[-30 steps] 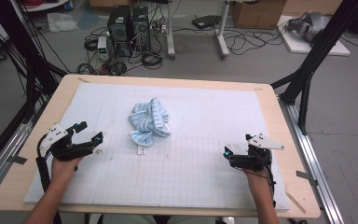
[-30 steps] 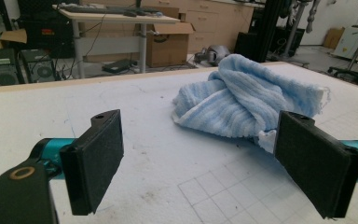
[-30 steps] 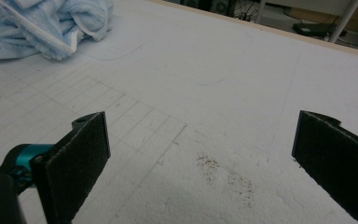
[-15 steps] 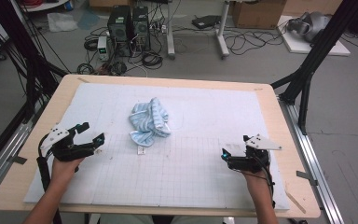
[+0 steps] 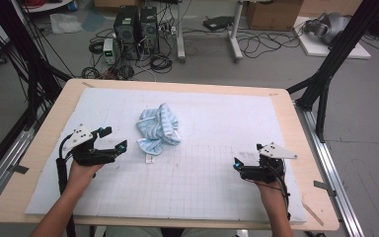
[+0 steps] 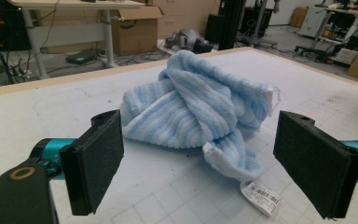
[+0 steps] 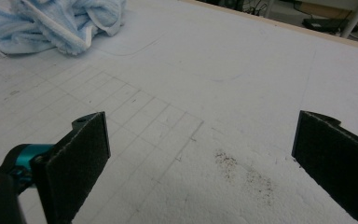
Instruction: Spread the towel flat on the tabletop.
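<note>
A crumpled light-blue striped towel [image 5: 159,129] lies on the white gridded mat [image 5: 202,187], left of centre. Its white barcode tag [image 5: 149,159] rests on the mat at its near side. My left gripper [image 5: 114,138] is open and points at the towel from the left, a short gap away. In the left gripper view the towel [image 6: 200,107] sits between and beyond the open left gripper [image 6: 204,163], with the tag [image 6: 261,196] near the right jaw. My right gripper [image 5: 247,156] is open over bare mat at the near right. Seen from the right gripper [image 7: 205,158], the towel [image 7: 60,21] is far off.
The mat covers a wooden table [image 5: 306,123] with its edges exposed all round. Black frame legs [image 5: 325,74] stand at the table's sides. Computers and cables [image 5: 138,29] are on the floor beyond the far edge. Dark specks [image 7: 242,172] mark the mat by the right gripper.
My left gripper has edged right, closer to the towel. My right gripper has drifted slightly left and toward the near edge. The towel has not moved.
</note>
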`<state>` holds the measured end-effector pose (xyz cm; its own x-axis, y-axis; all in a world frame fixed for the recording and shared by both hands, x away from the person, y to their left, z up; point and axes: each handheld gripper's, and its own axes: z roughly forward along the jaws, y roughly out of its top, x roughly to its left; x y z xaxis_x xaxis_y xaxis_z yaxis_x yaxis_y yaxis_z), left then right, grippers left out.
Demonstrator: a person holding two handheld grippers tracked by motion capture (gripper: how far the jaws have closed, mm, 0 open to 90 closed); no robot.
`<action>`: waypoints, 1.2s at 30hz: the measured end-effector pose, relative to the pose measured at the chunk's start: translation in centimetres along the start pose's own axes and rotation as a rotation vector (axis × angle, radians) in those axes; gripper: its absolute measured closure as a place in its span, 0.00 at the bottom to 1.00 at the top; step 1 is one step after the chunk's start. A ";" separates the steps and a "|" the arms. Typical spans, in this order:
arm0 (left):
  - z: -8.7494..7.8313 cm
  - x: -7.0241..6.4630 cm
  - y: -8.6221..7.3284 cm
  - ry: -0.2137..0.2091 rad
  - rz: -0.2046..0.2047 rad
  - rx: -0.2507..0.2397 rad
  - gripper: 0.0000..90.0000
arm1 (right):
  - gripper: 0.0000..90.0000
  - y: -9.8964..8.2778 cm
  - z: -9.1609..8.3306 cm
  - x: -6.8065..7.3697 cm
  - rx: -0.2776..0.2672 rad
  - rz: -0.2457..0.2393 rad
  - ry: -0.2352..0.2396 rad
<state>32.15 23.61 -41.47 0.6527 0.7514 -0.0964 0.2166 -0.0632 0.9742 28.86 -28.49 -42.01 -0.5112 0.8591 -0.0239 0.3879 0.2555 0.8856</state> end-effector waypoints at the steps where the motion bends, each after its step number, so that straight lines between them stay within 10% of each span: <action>1: 0.3 0.0 0.1 0.000 0.001 0.002 0.18 | 0.03 0.0 0.0 0.0 -0.002 -0.003 0.000; 12: 6.3 -1.8 1.2 -0.061 0.002 0.136 0.20 | 0.03 0.0 0.2 0.1 0.006 -0.003 0.008; 20: 9.5 -2.2 0.1 -0.006 0.022 0.313 0.25 | 0.03 0.0 0.1 0.0 0.006 0.002 0.007; 25: 9.6 -1.9 -0.4 -0.022 0.106 0.386 0.67 | 0.04 0.0 0.2 0.0 0.011 0.003 0.009; 29: 9.3 -2.1 -0.2 -0.033 0.130 0.345 0.93 | 0.03 0.0 0.2 0.0 0.009 0.001 0.010; 36: 6.9 -2.0 1.0 -0.068 0.079 0.202 0.95 | 0.04 0.2 0.3 0.3 0.005 0.002 0.023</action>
<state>36.04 17.49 -41.71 0.7197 0.6931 -0.0418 0.2992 -0.2552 0.9194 29.01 -28.03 -41.94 -0.5277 0.8494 -0.0116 0.3928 0.2561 0.8832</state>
